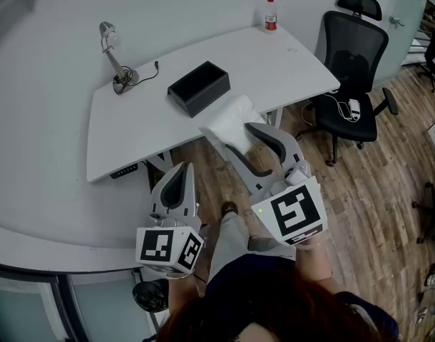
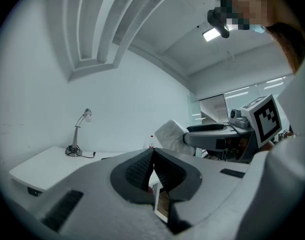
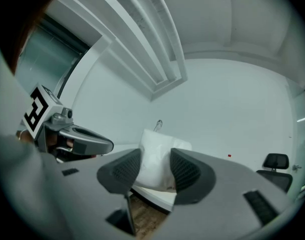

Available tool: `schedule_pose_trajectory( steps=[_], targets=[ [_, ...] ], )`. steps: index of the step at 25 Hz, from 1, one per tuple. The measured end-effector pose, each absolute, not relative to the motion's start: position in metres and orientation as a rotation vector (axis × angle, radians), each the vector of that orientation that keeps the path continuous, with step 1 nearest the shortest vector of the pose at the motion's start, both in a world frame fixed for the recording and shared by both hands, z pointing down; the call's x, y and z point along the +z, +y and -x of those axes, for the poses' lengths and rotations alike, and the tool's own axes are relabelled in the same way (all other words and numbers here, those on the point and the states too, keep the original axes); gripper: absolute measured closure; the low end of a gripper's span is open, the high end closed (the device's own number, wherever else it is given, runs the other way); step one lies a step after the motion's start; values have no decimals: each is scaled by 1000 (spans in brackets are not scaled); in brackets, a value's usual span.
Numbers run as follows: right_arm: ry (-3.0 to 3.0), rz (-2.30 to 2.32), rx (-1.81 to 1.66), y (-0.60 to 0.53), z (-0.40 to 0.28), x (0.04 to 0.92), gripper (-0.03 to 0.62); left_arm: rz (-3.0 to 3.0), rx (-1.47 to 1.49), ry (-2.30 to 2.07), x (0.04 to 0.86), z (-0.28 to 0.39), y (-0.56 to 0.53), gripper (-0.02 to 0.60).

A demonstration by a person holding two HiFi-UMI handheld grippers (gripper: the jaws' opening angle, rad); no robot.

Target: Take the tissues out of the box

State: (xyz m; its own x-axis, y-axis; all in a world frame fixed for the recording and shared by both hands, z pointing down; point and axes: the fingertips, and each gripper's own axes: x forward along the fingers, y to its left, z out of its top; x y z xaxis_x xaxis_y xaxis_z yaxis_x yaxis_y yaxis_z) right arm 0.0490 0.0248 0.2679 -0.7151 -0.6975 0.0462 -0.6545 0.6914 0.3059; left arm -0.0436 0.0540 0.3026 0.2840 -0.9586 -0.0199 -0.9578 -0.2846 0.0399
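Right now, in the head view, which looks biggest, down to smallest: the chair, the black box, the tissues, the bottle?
1. chair
2. black box and tissues: about alike; the tissues are nearer the camera, so I won't rank them.
3. bottle

One box (image 1: pixel 198 87), one tissue bundle (image 1: pixel 228 116), one lamp (image 1: pixel 112 52), one bottle (image 1: pixel 271 14), one chair (image 1: pixel 351 63), two grippers (image 1: pixel 180 169) (image 1: pixel 239 137) (one per hand).

Wears a dark navy top (image 1: pixel 274 280), grey trousers (image 1: pixel 232 244), dark shoes (image 1: pixel 151 295). Pale grey left hand-held gripper (image 1: pixel 179 171) and right hand-held gripper (image 1: pixel 239 137), black ribbed pads (image 2: pixel 137 171), black-and-white marker cubes (image 1: pixel 169 248).
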Motion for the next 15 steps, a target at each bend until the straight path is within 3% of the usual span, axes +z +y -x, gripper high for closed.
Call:
schedule_pose_trajectory(
  steps=[15],
  targets=[
    [-2751,-1102,-432,32,-54,261,398,-2527,-79,-1846,300,34,54,560]
  ],
)
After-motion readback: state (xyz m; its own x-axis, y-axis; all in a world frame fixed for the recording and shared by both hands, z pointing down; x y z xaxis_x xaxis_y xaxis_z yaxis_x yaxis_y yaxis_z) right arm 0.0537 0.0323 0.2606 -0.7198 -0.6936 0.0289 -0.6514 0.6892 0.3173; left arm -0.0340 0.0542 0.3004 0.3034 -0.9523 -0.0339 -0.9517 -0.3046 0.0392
